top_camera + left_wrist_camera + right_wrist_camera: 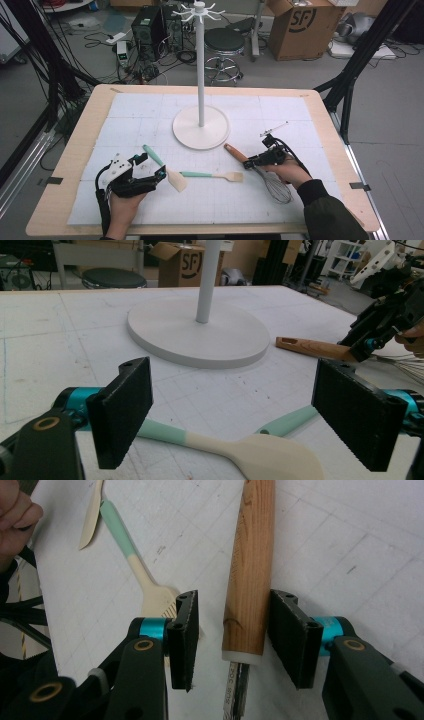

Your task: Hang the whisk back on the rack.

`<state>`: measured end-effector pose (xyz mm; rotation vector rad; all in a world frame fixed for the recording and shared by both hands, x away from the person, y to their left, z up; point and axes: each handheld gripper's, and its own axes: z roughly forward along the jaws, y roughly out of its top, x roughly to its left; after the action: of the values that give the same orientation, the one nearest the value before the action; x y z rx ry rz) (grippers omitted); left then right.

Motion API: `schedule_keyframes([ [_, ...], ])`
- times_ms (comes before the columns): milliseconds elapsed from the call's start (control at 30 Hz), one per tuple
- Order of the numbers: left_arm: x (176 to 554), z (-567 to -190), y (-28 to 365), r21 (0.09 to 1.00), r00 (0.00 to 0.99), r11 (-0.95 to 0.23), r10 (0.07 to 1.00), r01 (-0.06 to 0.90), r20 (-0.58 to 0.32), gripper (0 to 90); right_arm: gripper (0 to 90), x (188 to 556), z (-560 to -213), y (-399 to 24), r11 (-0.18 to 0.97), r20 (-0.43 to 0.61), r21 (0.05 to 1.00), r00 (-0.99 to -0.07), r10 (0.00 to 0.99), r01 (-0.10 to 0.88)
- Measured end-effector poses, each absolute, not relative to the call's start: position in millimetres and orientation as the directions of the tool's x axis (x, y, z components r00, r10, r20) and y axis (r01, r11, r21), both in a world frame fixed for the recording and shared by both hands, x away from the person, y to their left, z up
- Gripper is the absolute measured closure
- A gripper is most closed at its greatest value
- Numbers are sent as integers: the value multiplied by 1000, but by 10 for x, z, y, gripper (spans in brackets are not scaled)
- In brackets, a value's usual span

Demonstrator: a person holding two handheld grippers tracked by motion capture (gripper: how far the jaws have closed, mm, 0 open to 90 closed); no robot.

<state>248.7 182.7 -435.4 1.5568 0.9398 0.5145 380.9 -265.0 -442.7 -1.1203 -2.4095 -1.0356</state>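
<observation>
A whisk with a wooden handle (239, 152) and a wire head (276, 187) lies flat on the white mat, right of centre. My right gripper (253, 161) straddles the handle (250, 555) near its metal end. Its jaws are open, and a gap shows beside the left pad (184, 640). Near the front left my left gripper (151, 166) stands open just above a mint-handled spatula (260, 455) with a cream blade (176, 179), nothing between its pads. A second mint-handled slotted turner (212, 175) lies between the two grippers.
A white rack with a round base (201, 131) and a tall pole (200, 60) stands mid-table behind the utensils. Beyond the table's far edge are a stool (224, 42), a cardboard box (305, 27), a computer and cables. Black frame struts (350, 75) flank the table.
</observation>
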Motion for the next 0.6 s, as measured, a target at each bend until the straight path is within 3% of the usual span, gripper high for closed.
schedule_keyframes([
  [600,2491,-4351,1831,960,576,18,797,280,-182,173,671,3773,-4343,-2510,500,410,447,-667,622,742],
])
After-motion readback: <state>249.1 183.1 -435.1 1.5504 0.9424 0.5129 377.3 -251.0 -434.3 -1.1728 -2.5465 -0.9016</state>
